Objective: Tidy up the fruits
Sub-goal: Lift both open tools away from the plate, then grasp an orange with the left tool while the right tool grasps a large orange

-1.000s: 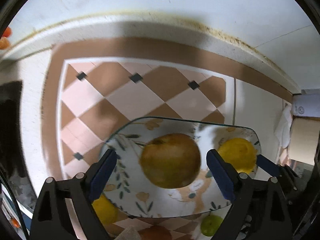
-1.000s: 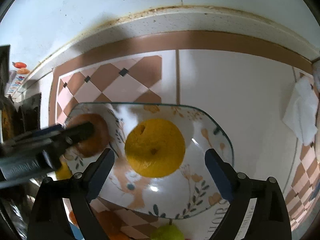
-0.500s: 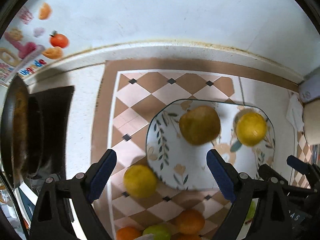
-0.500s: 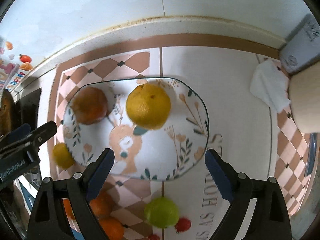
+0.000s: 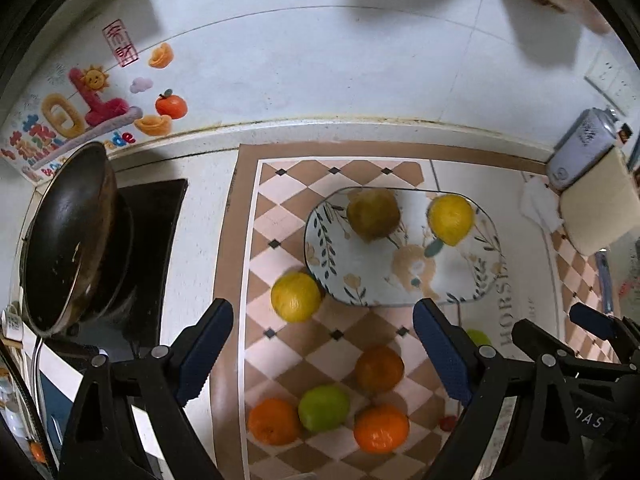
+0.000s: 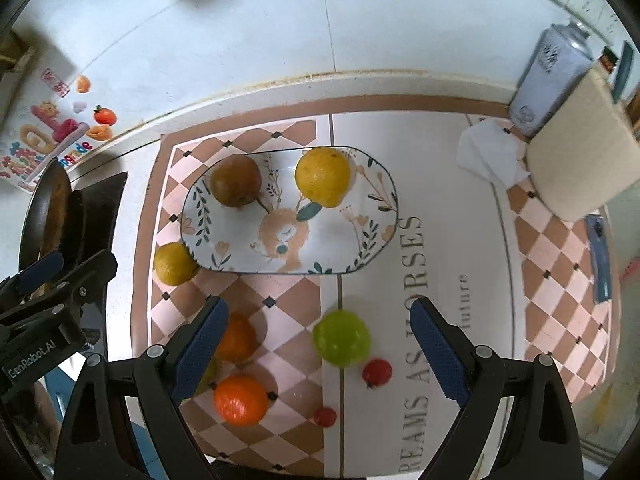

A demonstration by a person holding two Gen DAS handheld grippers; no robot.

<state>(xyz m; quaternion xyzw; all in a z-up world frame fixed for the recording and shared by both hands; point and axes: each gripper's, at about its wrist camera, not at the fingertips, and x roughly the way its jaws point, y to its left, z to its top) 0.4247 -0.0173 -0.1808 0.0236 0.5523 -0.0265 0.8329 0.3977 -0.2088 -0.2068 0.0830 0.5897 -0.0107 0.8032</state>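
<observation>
On the checkered mat (image 6: 280,288) sits a long plate (image 6: 360,240) with flowers and a bunny painted on it. Two fruits lie on the plate: a brown pear (image 6: 235,180) and a big yellow fruit (image 6: 322,177). They are near each other but not touching.

More fruit waits on the mat, off the plate. A yellow fruit (image 5: 295,297) rests right against the plate's edge. Closer to the cameras are a green fruit (image 6: 341,338), an orange (image 6: 240,400), two more oranges (image 5: 379,368) (image 5: 273,421), another green one (image 5: 323,408) and two small red fruits (image 6: 377,373) (image 6: 325,417).

Both grippers hang above the mat. The left gripper (image 5: 322,350) has its jaws spread wide and holds nothing. The right gripper (image 6: 313,347) is wide apart too, also holding nothing, and the green fruit lies between its fingers in the right wrist view.

I think these fruits are round, firm and a bit heavy, with smooth skin, so they may roll or slip. It seems best to pinch one across its fat middle, gently, so it does not bruise. The tiny red ones look soft and easy to squash.

Off to the left stands a dark pan (image 5: 68,236).
</observation>
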